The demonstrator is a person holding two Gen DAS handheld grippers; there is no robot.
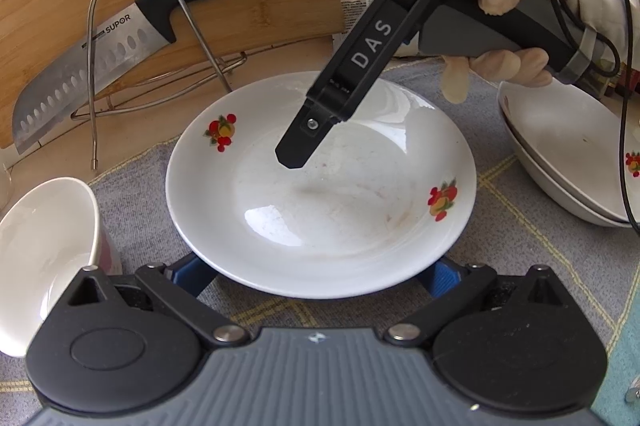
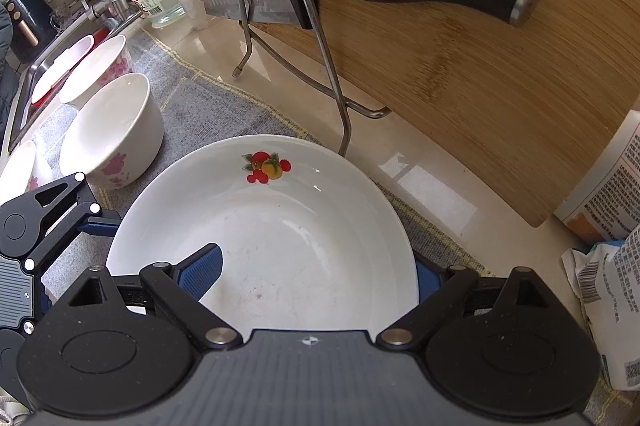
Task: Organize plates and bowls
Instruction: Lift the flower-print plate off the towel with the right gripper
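Both tools sit at the plate [image 1: 320, 186], which lies flat on the grey mat [image 1: 520, 246].

Your right tool [image 2: 318, 272] is spread wide across the plate's right side: one blue finger [image 2: 202, 274] lies over the inside of the plate, the other is down outside the rim, mostly hidden, and neither visibly presses. Your left tool [image 1: 316, 276] has its blue fingers apart at the near rim, tips tucked under it; I cannot tell whether they touch. The right hand is nearer a real hold, since the rim already runs between its fingers. The plate is glossy white glazed ware, round and shallow, with fruit decals, so expect a slick edge. Stacked plates [image 1: 568, 162] wait to the right, a smooth white bowl [image 2: 112, 130] to the left on the woven mat.
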